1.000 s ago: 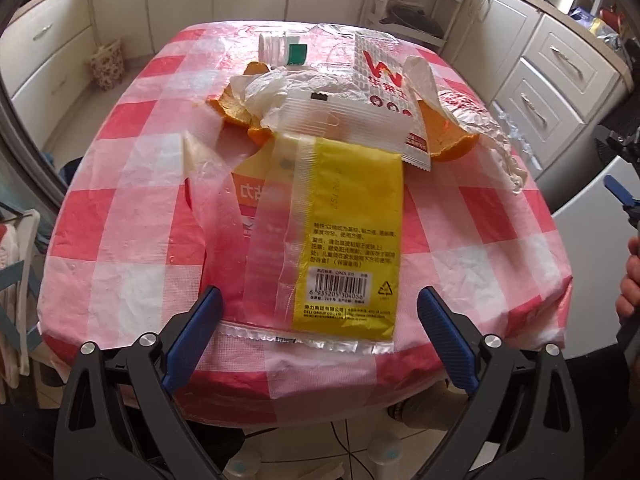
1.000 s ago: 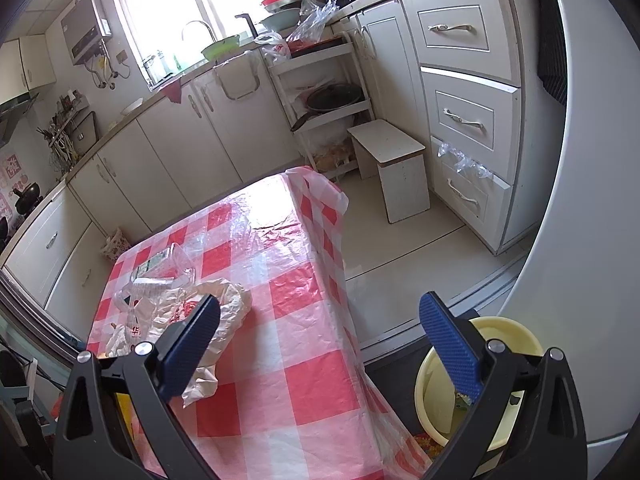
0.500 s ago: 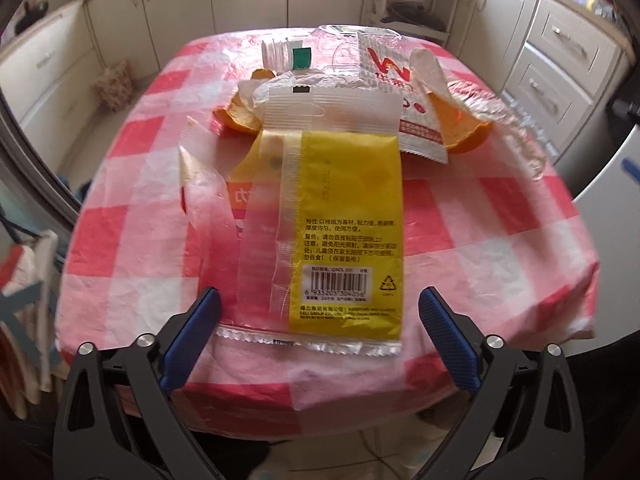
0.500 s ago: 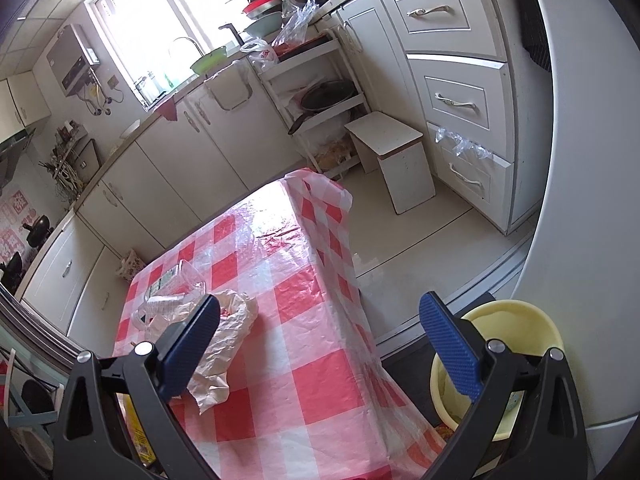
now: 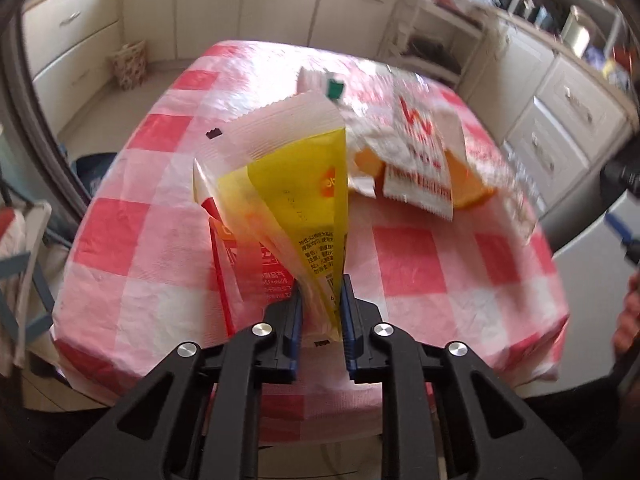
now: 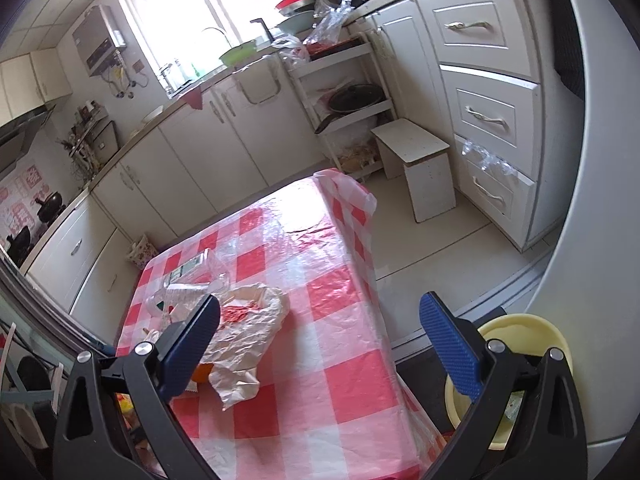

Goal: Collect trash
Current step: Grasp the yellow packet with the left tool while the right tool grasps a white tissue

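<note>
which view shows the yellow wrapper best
The left wrist view: the yellow wrapper fills the centre, crumpled and pinched between the left tongs. The right wrist view shows only a yellowish scrap behind its own left finger, too hidden to identify.

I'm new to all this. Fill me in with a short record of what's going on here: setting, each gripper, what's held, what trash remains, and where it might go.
Setting: kitchen table with red checked cloth
Left gripper: shut on yellow wrapper, its far end raised
Right gripper: open, holding nothing
Trash remaining: white and red wrapper, orange peel, crumpled plastic bag
Likely bin: yellow bucket on the floor beside the table
</note>
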Action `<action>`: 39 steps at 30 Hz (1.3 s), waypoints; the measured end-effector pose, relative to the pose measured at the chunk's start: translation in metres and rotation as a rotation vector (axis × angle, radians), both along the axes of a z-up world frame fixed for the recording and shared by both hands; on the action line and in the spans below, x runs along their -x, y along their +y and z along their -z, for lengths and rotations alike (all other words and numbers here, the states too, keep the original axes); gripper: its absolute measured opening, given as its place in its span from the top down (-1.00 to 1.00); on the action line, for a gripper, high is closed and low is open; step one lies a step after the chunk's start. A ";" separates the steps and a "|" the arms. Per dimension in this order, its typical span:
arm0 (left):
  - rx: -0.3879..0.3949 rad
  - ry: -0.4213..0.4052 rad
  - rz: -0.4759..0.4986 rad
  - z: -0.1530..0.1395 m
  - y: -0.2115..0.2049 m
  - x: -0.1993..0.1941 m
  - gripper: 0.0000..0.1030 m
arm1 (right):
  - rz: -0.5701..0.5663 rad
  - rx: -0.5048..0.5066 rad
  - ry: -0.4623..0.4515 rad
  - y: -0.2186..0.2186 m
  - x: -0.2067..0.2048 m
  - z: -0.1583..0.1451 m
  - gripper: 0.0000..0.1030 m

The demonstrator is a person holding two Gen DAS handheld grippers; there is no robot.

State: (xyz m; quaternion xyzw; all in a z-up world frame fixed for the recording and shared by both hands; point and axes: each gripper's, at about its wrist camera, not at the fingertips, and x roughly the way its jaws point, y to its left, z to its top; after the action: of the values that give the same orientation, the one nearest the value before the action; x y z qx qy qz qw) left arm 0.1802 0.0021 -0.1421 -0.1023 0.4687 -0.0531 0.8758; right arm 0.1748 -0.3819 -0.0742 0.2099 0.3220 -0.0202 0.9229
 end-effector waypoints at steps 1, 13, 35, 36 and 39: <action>0.019 -0.009 -0.014 -0.003 0.004 0.001 0.71 | -0.014 0.012 -0.006 0.006 -0.001 -0.002 -0.85; 0.132 -0.082 -0.202 -0.023 0.046 0.009 0.71 | -0.531 0.373 -0.149 0.185 -0.030 -0.016 -0.85; 0.154 -0.073 -0.232 -0.019 0.073 -0.006 0.71 | -0.795 0.341 0.109 0.267 -0.109 0.054 0.83; 0.154 -0.073 -0.229 -0.019 0.073 -0.007 0.71 | -0.792 0.323 0.100 0.264 -0.109 0.050 0.84; 0.150 -0.077 -0.218 -0.021 0.068 -0.008 0.71 | -0.782 0.259 0.055 0.253 -0.108 0.035 0.88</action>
State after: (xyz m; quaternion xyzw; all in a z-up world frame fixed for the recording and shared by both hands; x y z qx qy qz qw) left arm 0.1882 0.0697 -0.1215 -0.2157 0.4157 0.0034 0.8835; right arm 0.2828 -0.1288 -0.1091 -0.0466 0.3969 0.2859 0.8710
